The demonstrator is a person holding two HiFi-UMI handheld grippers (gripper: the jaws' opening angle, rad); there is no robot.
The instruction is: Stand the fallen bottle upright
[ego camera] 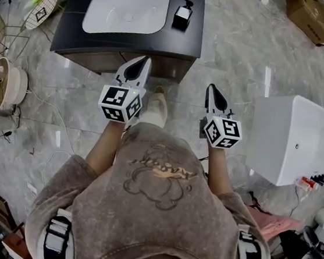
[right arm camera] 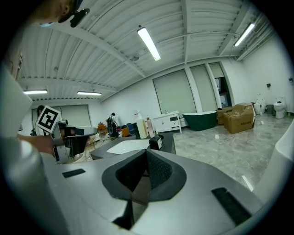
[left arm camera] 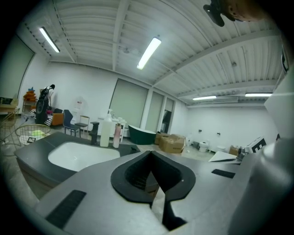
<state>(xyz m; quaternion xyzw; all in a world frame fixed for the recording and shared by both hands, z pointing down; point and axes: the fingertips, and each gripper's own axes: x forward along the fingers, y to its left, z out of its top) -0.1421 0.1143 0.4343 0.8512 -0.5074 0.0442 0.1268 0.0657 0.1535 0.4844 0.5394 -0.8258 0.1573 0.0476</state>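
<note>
Bottle [ego camera: 182, 15], black, lies on far counter [ego camera: 187, 44] right of basin [ego camera: 126, 13]; left gripper [ego camera: 144, 60] and right gripper [ego camera: 210, 87], both closed on nothing, would need opening before grasping across its body.

Left gripper [ego camera: 146, 61] and right gripper [ego camera: 210, 87] point forward, jaws together.

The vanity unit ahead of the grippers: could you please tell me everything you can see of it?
The vanity unit is a dark, matt block with a brownish front under its top. A white rounded basin is sunk into the top, left of centre. A small black pump bottle sits on the top, to the basin's right; taller pale bottles stand along the far edge. It rests on the grey marbled floor. The left gripper and right gripper are short of it, shut, touching nothing.
</note>
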